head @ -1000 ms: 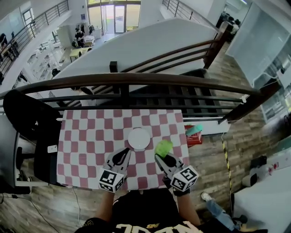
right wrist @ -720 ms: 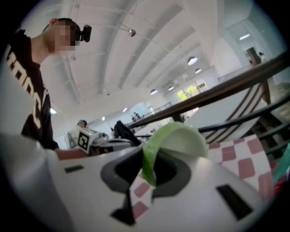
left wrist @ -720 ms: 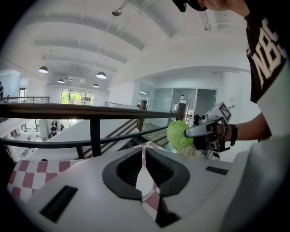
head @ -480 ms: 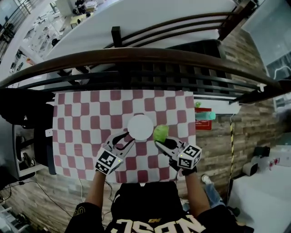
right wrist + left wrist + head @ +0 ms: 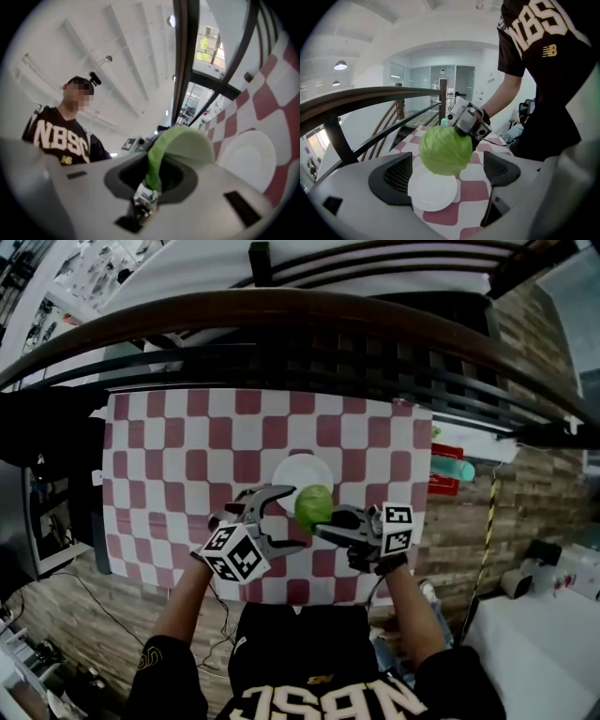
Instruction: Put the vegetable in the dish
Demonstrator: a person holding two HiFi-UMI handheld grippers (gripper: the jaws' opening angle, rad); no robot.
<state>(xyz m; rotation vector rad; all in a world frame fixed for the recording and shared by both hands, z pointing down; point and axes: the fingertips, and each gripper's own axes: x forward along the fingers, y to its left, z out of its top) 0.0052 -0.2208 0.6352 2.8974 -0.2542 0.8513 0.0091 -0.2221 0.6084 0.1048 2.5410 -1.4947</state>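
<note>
A round green cabbage hangs just above the near rim of the white dish on the checkered table. My right gripper is shut on it from the right. In the right gripper view a green leaf sits pinched between the jaws, with the dish beyond. My left gripper faces the cabbage from the left, its jaws opening wide and not touching it. In the left gripper view, the cabbage floats over the dish, beyond my left gripper.
The red and white checkered cloth covers the table. A dark railing runs along its far side. A red box with a teal thing lies off the right edge. A black chair stands at the left.
The right gripper has carried the cabbage left and forward to the dish's near rim. The left gripper's jaws have gone from shut to wide open and turned toward the cabbage.
</note>
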